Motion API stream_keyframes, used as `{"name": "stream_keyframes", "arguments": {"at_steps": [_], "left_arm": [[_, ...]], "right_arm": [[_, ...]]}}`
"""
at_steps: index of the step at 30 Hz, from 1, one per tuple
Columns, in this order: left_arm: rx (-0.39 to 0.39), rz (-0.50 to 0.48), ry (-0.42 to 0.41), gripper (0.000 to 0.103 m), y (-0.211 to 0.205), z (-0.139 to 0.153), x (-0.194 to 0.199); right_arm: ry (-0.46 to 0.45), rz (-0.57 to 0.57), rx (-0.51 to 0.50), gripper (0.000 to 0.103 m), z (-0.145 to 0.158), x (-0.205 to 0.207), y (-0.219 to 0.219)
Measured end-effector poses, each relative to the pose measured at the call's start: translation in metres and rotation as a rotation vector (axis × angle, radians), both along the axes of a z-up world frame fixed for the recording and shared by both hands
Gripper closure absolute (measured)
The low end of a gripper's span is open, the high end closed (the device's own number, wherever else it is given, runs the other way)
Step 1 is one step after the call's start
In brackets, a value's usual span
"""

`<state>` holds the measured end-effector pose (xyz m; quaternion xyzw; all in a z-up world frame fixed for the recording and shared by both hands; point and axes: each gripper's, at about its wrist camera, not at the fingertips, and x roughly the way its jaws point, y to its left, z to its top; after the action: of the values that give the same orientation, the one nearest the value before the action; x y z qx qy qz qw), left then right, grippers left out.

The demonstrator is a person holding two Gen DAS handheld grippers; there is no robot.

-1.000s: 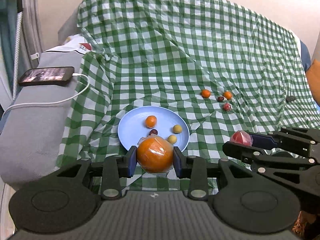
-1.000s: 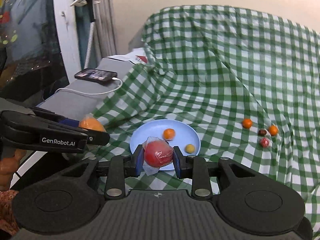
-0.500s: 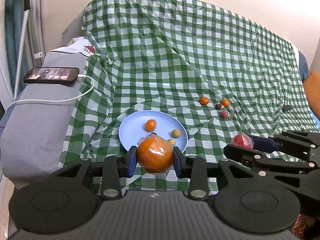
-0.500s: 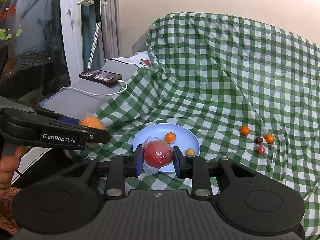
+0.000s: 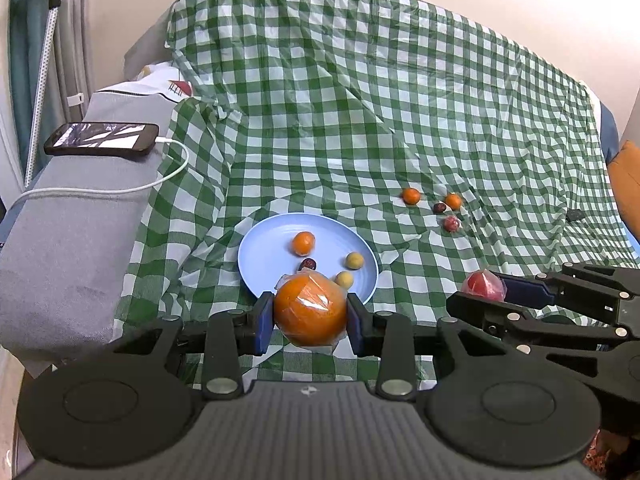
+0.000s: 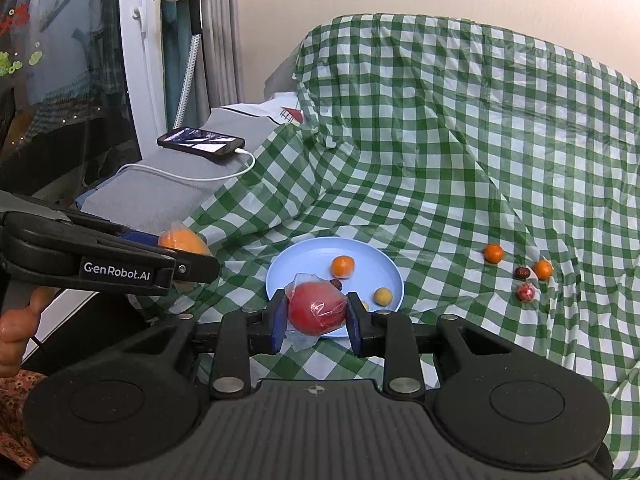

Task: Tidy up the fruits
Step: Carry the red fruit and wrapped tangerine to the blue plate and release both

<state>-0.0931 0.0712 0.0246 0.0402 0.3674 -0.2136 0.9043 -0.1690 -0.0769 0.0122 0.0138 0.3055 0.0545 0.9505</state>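
My left gripper (image 5: 311,322) is shut on a large plastic-wrapped orange (image 5: 310,309), held above the near edge of the light blue plate (image 5: 260,254). My right gripper (image 6: 317,318) is shut on a plastic-wrapped red tomato (image 6: 316,307), held over the plate's near rim (image 6: 280,268). On the plate lie a small orange (image 5: 303,243), a dark date (image 5: 308,265) and two yellow fruits (image 5: 354,260). Right of the plate on the checked cloth lie two small oranges (image 5: 411,195), a dark date (image 5: 439,207) and a wrapped red fruit (image 5: 451,223).
A green-checked cloth (image 5: 360,100) covers the sofa. A phone (image 5: 102,143) with a white cable lies on the grey armrest at left. A small dark object (image 5: 575,215) lies at far right. A window and pole stand (image 6: 192,40) are at left.
Both grippers have pulled back and risen a little with their fruits; the plate and loose fruits look farther away. The grips are unchanged.
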Motion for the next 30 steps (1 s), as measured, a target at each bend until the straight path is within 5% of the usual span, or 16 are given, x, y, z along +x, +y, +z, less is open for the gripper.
{"name": "stream_keyframes", "arguments": {"at_steps": [14, 30], "left_arm": [[0.007, 0.035, 0.061, 0.062, -0.005, -0.009, 0.045], [0.068, 0.016, 0.121, 0.062, -0.048, -0.043, 0.133]], "right_arm": [[0.072, 0.002, 0.005, 0.071, -0.016, 0.035, -0.003], [0.167, -0.051, 0.05, 0.071, -0.061, 0.127, -0.027]]}}
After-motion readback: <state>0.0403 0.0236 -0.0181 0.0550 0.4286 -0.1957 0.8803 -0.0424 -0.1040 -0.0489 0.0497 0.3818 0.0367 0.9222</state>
